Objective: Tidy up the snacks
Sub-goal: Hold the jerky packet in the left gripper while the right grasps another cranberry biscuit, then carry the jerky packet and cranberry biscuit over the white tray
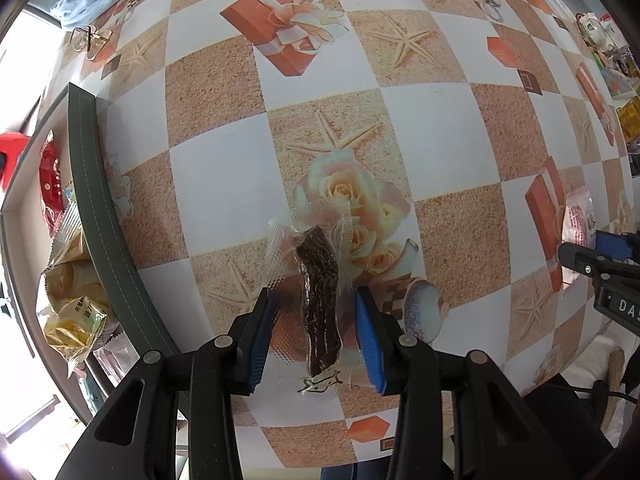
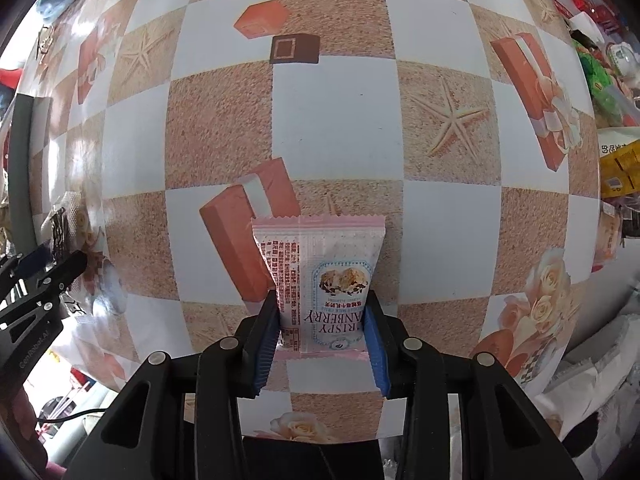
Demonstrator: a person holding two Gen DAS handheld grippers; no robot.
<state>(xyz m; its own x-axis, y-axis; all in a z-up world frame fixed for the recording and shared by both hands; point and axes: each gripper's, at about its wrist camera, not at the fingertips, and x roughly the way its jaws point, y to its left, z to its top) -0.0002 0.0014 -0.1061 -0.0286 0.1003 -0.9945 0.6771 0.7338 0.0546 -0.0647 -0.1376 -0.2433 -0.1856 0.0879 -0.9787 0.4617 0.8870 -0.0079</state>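
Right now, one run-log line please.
left gripper: around clear jerky pack | right gripper: gripping pink cranberry packet | box: holds snacks

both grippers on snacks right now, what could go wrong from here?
1. The left gripper straddles the clear pouch holding a dark strip; its fingers meet mostly loose film, so the pouch may slip or crumple.
2. The right gripper pinches only the lower end of the pink cranberry packet; it could pivot or drop.
3. The box at left already holds several packets, which may crowd the drop.
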